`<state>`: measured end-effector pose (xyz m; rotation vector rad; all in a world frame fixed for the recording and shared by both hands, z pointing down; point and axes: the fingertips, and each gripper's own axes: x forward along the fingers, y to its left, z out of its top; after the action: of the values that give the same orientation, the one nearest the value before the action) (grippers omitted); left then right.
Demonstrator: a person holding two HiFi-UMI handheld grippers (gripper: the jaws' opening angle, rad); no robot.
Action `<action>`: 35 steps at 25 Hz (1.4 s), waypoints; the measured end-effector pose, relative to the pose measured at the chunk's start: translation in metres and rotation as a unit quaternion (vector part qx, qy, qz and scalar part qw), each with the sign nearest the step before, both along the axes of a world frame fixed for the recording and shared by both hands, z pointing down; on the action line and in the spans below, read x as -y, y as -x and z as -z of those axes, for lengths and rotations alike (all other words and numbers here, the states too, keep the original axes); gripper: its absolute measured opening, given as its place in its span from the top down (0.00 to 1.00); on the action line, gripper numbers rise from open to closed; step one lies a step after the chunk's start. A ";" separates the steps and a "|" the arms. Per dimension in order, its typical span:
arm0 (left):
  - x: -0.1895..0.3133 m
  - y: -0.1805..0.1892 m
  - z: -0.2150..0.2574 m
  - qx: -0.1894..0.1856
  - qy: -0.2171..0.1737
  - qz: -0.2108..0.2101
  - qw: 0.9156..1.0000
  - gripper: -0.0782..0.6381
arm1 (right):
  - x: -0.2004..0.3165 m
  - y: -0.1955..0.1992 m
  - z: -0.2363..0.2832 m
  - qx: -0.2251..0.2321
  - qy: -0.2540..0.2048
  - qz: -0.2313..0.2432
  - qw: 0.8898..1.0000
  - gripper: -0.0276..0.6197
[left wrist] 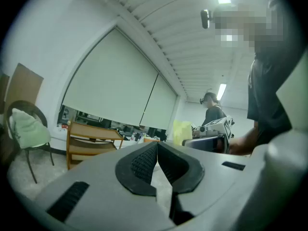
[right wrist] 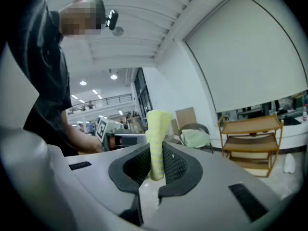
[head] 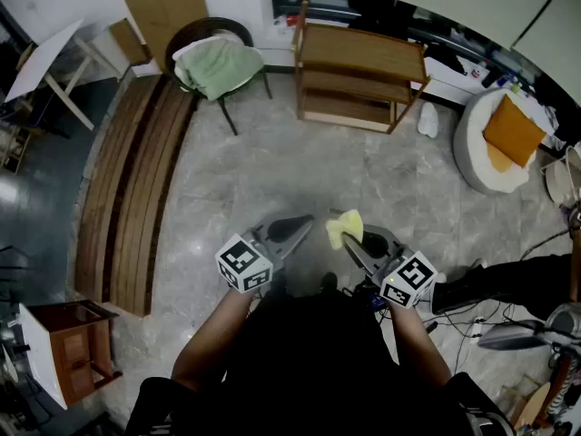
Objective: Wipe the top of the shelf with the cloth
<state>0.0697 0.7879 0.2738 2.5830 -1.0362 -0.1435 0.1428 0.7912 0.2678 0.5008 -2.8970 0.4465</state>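
- Left hand-held gripper (head: pixel 292 229): the jaws are closed against each other with nothing between them. It is held low in front of the person (head: pixel 309 352) and is well apart from the shelf (head: pixel 361 73).
- Right hand-held gripper (right wrist: pixel 155 163): the jaws are clamped on the yellow cloth (right wrist: pixel 157 131). The cloth stands up between the 2 pads as a narrow folded strip. In the head view this unit sits just beside the left one.
- Shelf: a wooden unit with 3 boards stands on the floor (head: pixel 300 180), ahead of the person and well apart from both hand-held grippers. Its top board (head: pixel 363 51) appears bare, and the cloth is not in contact with it.
- Completed, as judged from this state: 1 step, securing the cloth in the right hand-held gripper.
- Not yet done: the wipe itself. The cloth is nowhere near the top board.
- Remaining, as judged:
  - close the gap to the shelf;
  - bring the cloth down flat onto the top board;
  - sweep it across the full length of the board.
- Overall progress: early stage, with the main work outstanding.
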 end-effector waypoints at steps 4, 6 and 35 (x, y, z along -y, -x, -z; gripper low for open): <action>-0.003 0.014 -0.004 0.004 0.013 0.022 1.000 0.87 | 0.015 0.005 -0.002 0.004 0.000 -0.009 1.000 0.88; -0.004 0.026 -0.001 0.004 0.004 0.022 1.000 0.87 | 0.022 0.008 0.000 0.004 -0.010 -0.021 1.000 0.88; 0.107 0.125 -0.020 0.015 0.021 0.032 0.999 0.87 | 0.137 0.076 -0.002 0.006 -0.005 -0.054 0.999 0.88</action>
<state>-0.0554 0.6808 0.2937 2.5221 -1.1221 -0.0975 0.0663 0.6540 0.2702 0.6600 -2.8949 0.4520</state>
